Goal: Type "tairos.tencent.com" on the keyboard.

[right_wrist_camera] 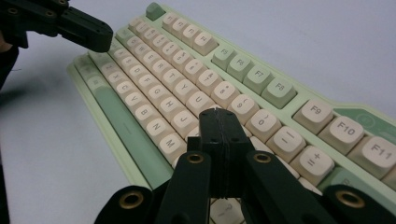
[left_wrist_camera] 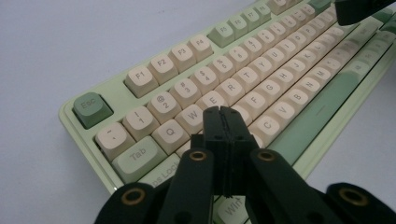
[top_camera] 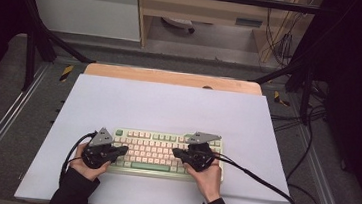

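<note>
Grippers [top_camera: 123,150] [top_camera: 176,153] closed, empty, over kbd [top_camera: 150,150]

Two black handheld grippers, left gripper [top_camera: 123,150] and right gripper [top_camera: 176,153], each with a grey three-cornered plate [top_camera: 101,137] on top and a black cable [top_camera: 257,178] trailing off. Jaws are matte black plastic bars with brass-coloured ringed holes [left_wrist_camera: 198,155] at the pivots. Person wears dark long sleeves [top_camera: 74,192] down to the wrists.

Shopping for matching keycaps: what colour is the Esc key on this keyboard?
Sage green, darker than the cream letter keys; the Esc key shows best in the left gripper view.
</note>
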A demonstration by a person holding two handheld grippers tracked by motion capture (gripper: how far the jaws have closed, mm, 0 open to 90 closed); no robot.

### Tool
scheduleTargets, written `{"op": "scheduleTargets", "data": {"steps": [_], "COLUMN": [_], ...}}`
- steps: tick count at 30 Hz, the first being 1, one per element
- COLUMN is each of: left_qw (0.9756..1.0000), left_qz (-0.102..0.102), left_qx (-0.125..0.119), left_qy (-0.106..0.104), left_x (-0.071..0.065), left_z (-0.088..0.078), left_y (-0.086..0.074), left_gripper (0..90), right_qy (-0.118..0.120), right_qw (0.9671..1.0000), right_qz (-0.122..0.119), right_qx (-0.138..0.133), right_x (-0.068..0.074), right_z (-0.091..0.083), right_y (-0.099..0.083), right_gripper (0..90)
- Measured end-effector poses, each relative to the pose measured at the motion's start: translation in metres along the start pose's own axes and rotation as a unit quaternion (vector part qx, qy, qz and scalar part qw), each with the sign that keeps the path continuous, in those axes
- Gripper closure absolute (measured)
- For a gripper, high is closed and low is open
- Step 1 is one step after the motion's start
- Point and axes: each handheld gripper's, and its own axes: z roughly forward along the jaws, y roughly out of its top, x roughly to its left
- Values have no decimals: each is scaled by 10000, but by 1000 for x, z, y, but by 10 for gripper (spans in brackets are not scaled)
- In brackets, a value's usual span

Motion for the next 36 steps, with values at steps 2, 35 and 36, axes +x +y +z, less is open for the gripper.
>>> {"op": "scheduleTargets", "data": {"steps": [2, 35, 36], "left_qw": [10000, 10000, 10000], "left_qz": [-14, -29, -27], "left_qx": [1, 10, 12], "left_qy": [0, -21, -20], "left_x": [1, 1, 1], "left_z": [0, 2, 2], "left_y": [0, -1, -1], "left_gripper": [897, 897, 897], "right_qy": [-32, -244, -241], "right_qw": [10000, 9991, 9992], "right_qz": [-26, 28, 34], "right_qx": [34, 332, 327], "right_x": [1, -5, -5], "right_z": [4, 29, 28], "right_y": [2, 1, 2], "right_gripper": [900, 900, 900]}}
